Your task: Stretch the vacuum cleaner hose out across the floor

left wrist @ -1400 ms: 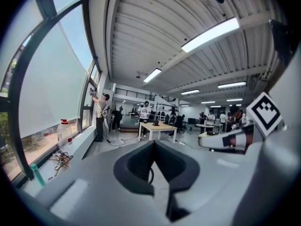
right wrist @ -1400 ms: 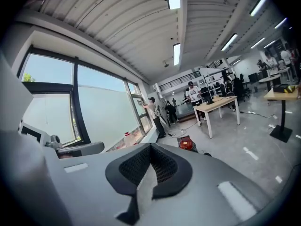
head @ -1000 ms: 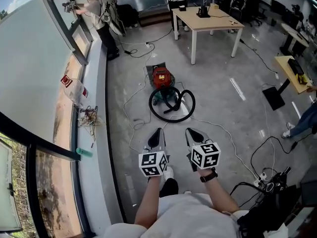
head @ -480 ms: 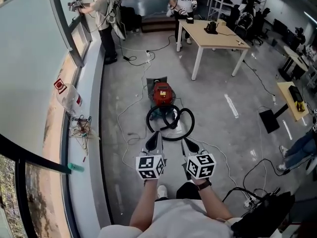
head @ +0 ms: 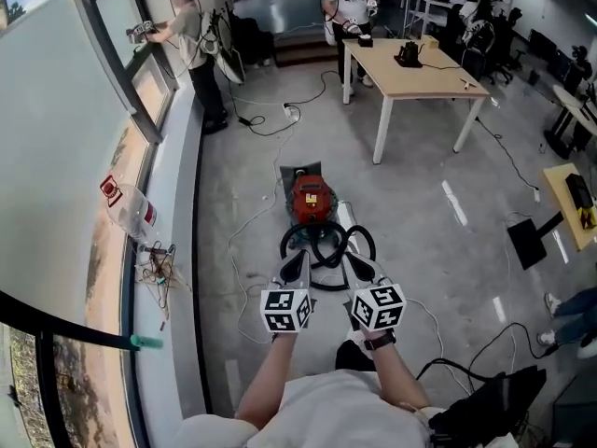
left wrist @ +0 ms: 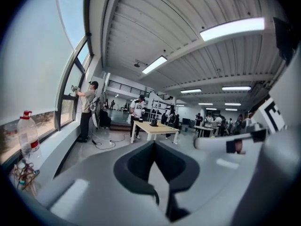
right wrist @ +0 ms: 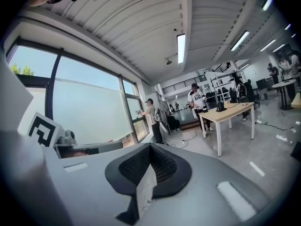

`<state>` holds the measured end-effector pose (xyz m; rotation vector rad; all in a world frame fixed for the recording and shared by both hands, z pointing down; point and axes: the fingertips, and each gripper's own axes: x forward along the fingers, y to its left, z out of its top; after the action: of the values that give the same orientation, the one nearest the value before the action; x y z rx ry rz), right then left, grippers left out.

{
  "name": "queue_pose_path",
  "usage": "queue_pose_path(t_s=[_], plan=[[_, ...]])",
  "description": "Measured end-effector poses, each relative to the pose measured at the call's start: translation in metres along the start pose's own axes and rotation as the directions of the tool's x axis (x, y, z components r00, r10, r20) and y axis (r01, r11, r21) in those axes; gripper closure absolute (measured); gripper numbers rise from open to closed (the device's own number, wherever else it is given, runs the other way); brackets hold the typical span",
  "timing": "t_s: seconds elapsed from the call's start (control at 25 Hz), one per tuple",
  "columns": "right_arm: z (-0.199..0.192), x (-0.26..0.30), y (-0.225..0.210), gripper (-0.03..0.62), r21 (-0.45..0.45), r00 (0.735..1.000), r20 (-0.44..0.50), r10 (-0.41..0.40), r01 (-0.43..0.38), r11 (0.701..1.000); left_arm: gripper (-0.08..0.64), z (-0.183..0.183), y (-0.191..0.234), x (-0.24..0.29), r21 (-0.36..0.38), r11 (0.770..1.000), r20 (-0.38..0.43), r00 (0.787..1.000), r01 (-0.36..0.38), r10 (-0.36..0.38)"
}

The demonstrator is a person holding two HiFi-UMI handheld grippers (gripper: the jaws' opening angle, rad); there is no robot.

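The hose lay coiled by the red vacuum cleaner.
The left gripper and right gripper were held out near it, each pressed together, holding nothing.

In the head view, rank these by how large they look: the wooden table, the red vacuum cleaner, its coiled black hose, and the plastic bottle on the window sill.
1. wooden table, largest even though it is farthest
2. coiled black hose, judged by the loop's outline
3. red vacuum cleaner, somewhat smaller than the loop
4. plastic bottle, clearly smallest
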<state>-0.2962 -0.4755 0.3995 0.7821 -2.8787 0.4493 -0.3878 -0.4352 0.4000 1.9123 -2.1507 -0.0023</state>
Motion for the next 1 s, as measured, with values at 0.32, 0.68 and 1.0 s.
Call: queue_pose_path(t_s=[0.32,0.68,1.0], plan=[[0.067,0.063,-0.113,0.595,-0.025,0.996,0.092,0.010,-0.008,1.000,0.558,0.030,-0.014,0.124,0.024,0.999,0.021,0.999,-0.046,0.045],[-0.009,0.102,-0.219,0.595,0.088,0.988,-0.130,-0.084,0.096,0.991,0.557,-0.030,-0.033,0.230,0.030,0.999,-0.177,0.984,0.019,-0.014],[-0.092,0.133,-0.257,0.594,0.188,0.938,-0.311,-0.157,0.222,0.957,0.557,-0.103,-0.005,0.297,-0.006,0.996,-0.377,0.923,0.088,-0.083]])
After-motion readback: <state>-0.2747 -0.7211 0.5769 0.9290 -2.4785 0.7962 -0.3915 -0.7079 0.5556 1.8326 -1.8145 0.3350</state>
